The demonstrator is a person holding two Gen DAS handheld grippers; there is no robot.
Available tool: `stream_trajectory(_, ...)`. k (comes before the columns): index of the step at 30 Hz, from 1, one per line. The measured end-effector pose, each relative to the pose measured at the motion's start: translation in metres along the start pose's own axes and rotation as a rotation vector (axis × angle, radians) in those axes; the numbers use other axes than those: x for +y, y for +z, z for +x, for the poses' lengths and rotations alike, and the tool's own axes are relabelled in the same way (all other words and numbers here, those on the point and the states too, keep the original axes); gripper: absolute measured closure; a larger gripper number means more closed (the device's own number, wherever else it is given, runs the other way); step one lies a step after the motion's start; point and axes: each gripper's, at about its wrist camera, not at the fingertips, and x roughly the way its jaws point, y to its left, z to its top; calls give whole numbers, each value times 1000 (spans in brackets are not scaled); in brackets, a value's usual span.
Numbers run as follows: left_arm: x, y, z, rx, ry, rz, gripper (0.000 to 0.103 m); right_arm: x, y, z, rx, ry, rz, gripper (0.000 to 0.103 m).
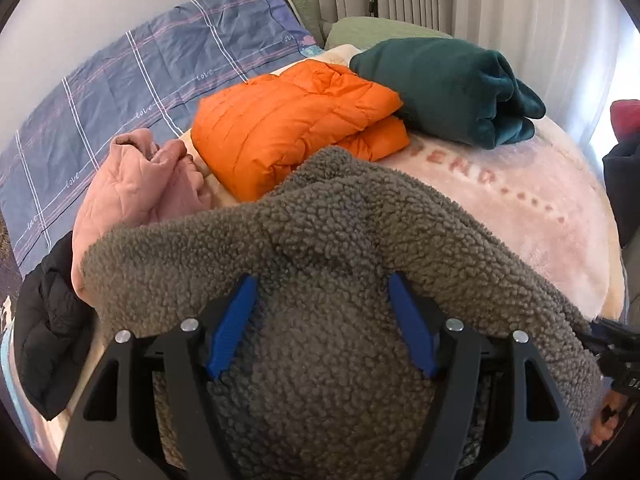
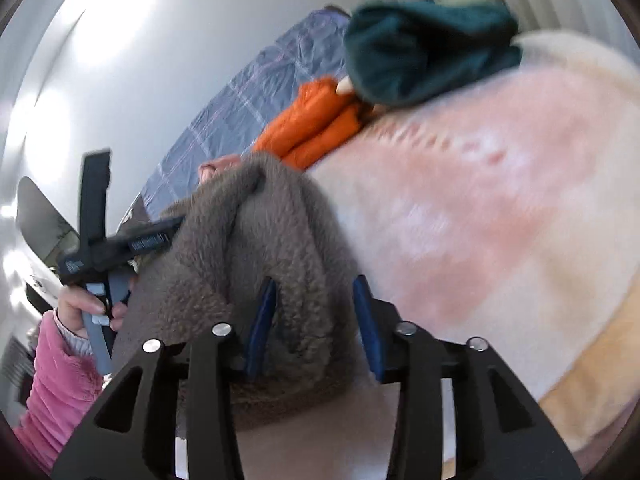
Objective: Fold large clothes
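A grey-brown fleece jacket is bunched over the pink blanket. My left gripper has a thick wad of this fleece between its blue pads and is shut on it. In the right wrist view the same fleece jacket hangs bunched between my right gripper pads, which are shut on it, above the blanket. The left gripper, held by a hand in a pink sleeve, shows at the left, against the fleece.
A folded orange puffer jacket and a folded dark green garment lie behind the fleece. A crumpled pink garment and a black one lie at the left. A blue plaid sheet covers the bed's far side by the wall.
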Motion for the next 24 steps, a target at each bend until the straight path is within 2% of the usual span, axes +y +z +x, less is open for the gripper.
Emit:
stream_trajectory(5,3,-1,3,0,-8,-10,32,18,13,-17,-71,67,-63,62)
stream_trajectory(8,2,-1,3,0,-5,-8,32,40,19,-10,-75,134,-139,61)
stream_trajectory(10,1,-2,3,-6,5,-2,32,55,20,0,-74,140,-176,56)
stream_trajectory(13,0,-4,2,-16,3,-6,32,59,14,34,29,47,-191,50)
stream_trajectory(15,2,-6,2,-22,-1,-11,32,37,5,56,88,74,-101,44)
stream_trajectory(18,0,-7,3,-28,-5,-13,31,27,10,59,107,109,-95,44)
stream_trajectory(22,0,-6,3,-34,9,-20,30,30,12,63,105,92,-117,40)
stream_trajectory(24,4,-10,-8,-79,25,-34,29,34,12,65,100,95,-123,39)
